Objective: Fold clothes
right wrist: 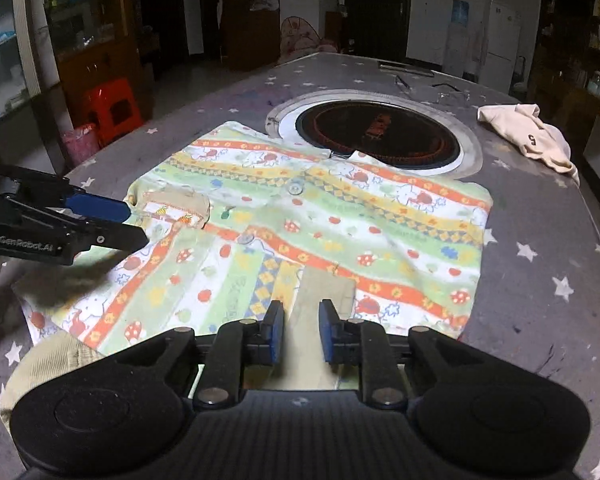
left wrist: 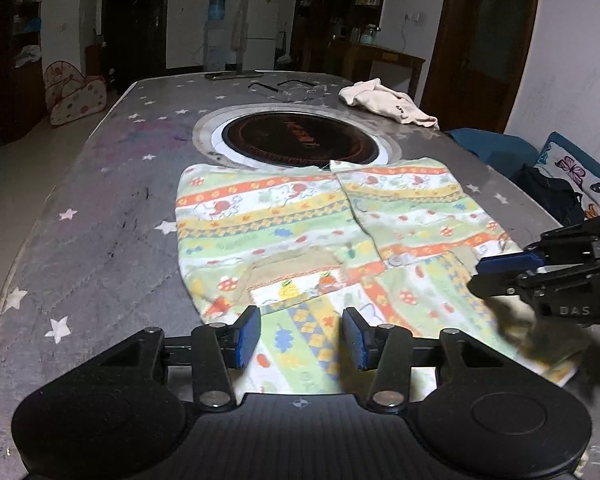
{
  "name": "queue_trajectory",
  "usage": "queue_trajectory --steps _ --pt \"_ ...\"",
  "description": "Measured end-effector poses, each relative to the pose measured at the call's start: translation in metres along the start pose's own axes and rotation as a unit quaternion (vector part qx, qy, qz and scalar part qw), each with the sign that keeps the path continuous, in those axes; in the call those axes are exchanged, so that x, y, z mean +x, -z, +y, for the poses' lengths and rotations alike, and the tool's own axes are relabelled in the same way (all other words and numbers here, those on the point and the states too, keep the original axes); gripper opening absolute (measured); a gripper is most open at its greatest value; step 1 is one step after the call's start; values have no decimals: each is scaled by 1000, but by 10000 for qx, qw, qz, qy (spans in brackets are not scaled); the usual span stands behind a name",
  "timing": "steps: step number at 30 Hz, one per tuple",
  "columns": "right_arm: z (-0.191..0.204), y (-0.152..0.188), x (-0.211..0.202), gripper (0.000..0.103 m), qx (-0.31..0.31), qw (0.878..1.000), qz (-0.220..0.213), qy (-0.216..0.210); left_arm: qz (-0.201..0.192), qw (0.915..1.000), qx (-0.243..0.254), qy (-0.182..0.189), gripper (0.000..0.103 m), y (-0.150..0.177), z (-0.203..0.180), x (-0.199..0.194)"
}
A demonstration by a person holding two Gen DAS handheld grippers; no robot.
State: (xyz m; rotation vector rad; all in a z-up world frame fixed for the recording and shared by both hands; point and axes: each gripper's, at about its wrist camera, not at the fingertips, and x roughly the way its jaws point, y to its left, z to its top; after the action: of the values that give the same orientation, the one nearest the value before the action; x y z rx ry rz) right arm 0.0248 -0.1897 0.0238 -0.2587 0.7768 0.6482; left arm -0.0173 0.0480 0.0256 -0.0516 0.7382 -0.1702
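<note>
Partway folded: shirt [right wrist: 300, 232] sleeves tucked in, halving left. Left gripper [left wrist: 300, 336] and right gripper [right wrist: 300, 332] spread, at six o'clock hem.

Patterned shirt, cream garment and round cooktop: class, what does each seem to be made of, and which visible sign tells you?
Patterned shirt: soft woven or knitted cloth, probably cotton; matte, faded print, it lies limp with small creases.
Cream garment: thicker matte fabric, possibly fleece; it sits in rounded, bulky folds.
Round cooktop: likely glossy black glass in a dull metal ring; it shows reflections.
</note>
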Motion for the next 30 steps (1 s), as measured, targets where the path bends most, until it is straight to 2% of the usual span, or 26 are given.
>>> queue_trajectory --steps 2,6,11,14,21,27,30 --pt "-1 0 -6 20 16 10000 -16 -40 -20 10000 33 -3 49 0 0 0" --pt "-7 5 -19 37 135 9999 -15 -44 -48 10000 72 -16 49 1 1 -3" --pt "-17 18 -24 35 346 9991 207 -110 -101 9998 157 -9 49 2 -2 -12" --pt "-16 20 -32 34 343 9994 86 -61 -107 9997 240 -17 49 3 -4 -18" --pt "-5 22 -41 34 106 9999 -117 -19 -239 9978 567 249 49 11 -30 -37" --pt "5 29 -32 36 -180 9998 41 23 -28 9946 997 285 50 28 -50 -27" --pt "4 29 -40 36 -139 9999 21 -33 0 9952 933 302 50 27 -49 -31"
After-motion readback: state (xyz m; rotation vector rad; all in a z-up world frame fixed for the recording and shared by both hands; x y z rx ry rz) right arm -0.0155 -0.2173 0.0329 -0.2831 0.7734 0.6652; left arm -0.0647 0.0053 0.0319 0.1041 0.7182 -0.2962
